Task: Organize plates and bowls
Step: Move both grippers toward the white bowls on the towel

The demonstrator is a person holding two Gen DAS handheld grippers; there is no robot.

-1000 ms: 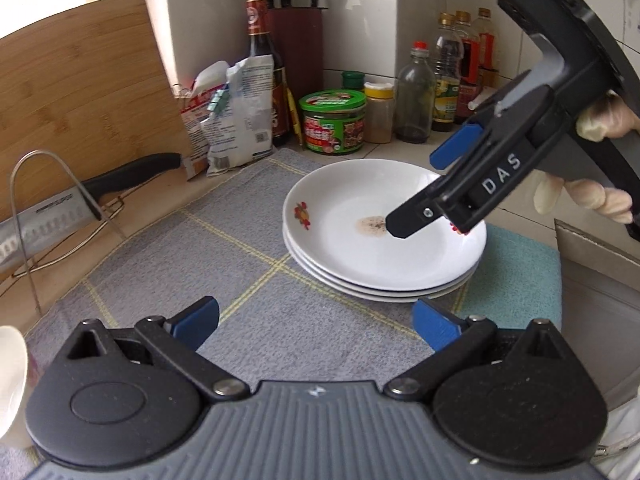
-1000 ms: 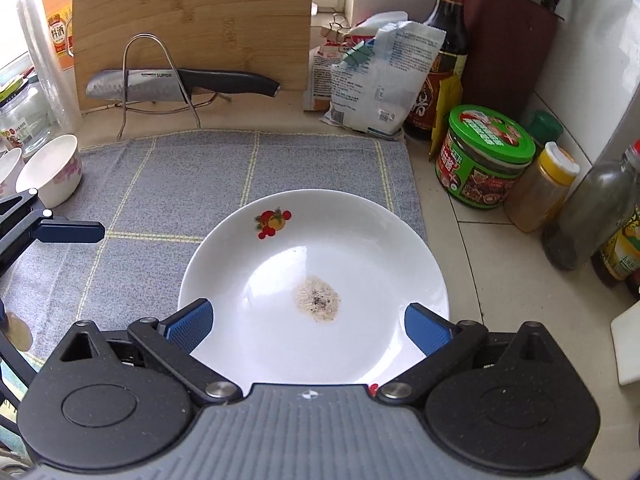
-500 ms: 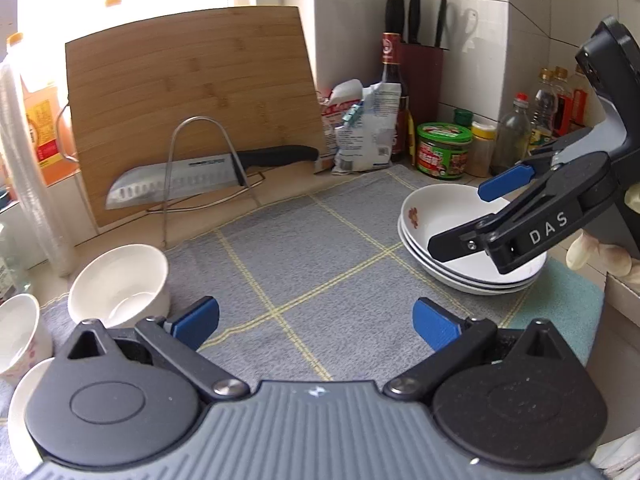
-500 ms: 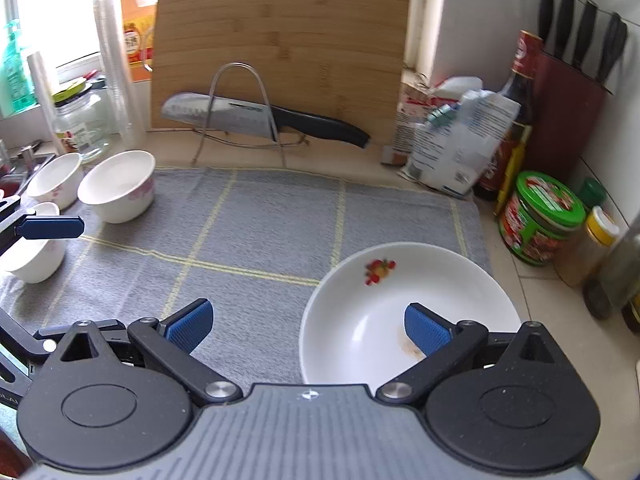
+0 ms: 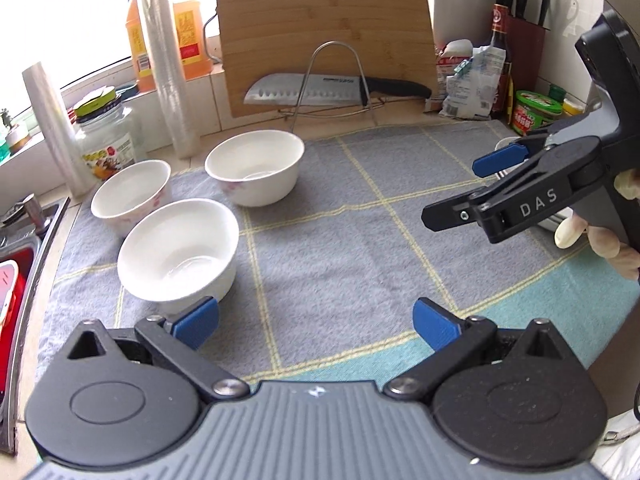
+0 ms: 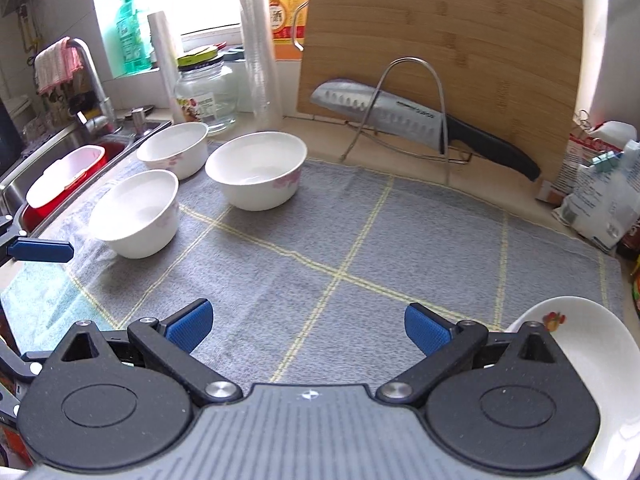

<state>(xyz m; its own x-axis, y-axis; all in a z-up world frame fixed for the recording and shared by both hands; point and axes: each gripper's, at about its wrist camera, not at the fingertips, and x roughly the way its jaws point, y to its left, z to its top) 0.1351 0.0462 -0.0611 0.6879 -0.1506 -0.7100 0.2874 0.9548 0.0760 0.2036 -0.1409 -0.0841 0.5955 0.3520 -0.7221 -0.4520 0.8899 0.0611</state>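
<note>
**Handling Notes: Ceramic Bowls and Plate Stack**

Three white ceramic bowls stand upright and apart on the grey checked mat at the left of the desk (image 6: 420,136): the near bowl (image 5: 178,250), the left bowl (image 5: 132,192) and the far bowl (image 5: 255,170). The plate stack (image 6: 592,344) sits at the right end of the mat, well apart from the bowls.

The left hand-held gripper (image 5: 314,322) is released, jaws spread, empty, just beside the near bowl. The right hand-held gripper (image 6: 308,326) is likewise released and empty, over bare mat.

The bowls are judged rigid, glazed, slippery and breakable. Recommended hold: pinch the rim wall, one pad inside and one outside, then lift vertically. When nesting, lower slowly; ceramic-to-ceramic contact may chip. The soft mat should damp set-down.
</note>
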